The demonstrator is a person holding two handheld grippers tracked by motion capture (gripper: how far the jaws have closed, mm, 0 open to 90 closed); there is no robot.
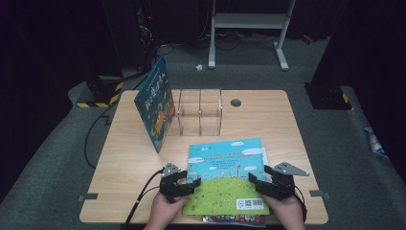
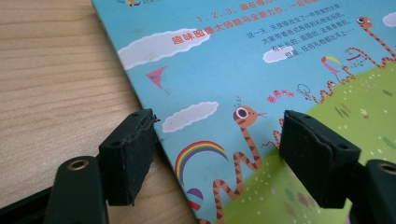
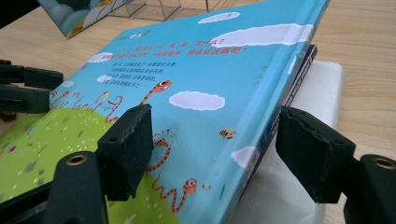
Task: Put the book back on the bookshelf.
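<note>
A picture book (image 1: 225,177) with a blue sky and green hill cover lies flat on a small stack at the table's front middle. My left gripper (image 1: 189,181) sits at its left edge. In the left gripper view the open gripper (image 2: 217,135) straddles that edge of the book (image 2: 280,60), one jaw beside it over the wood and the other above the cover. My right gripper (image 1: 258,176) is at the book's right side. In the right gripper view it (image 3: 215,135) stands open around the spine of the book (image 3: 196,70), with a gap on the right.
Under the book lie a dark-edged book (image 3: 303,65) and a white one (image 3: 322,93). Another blue book (image 1: 155,103) stands tilted against a clear acrylic organiser (image 1: 200,112) at the back of the wooden table (image 1: 129,163). A round cable hole (image 1: 235,102) lies behind.
</note>
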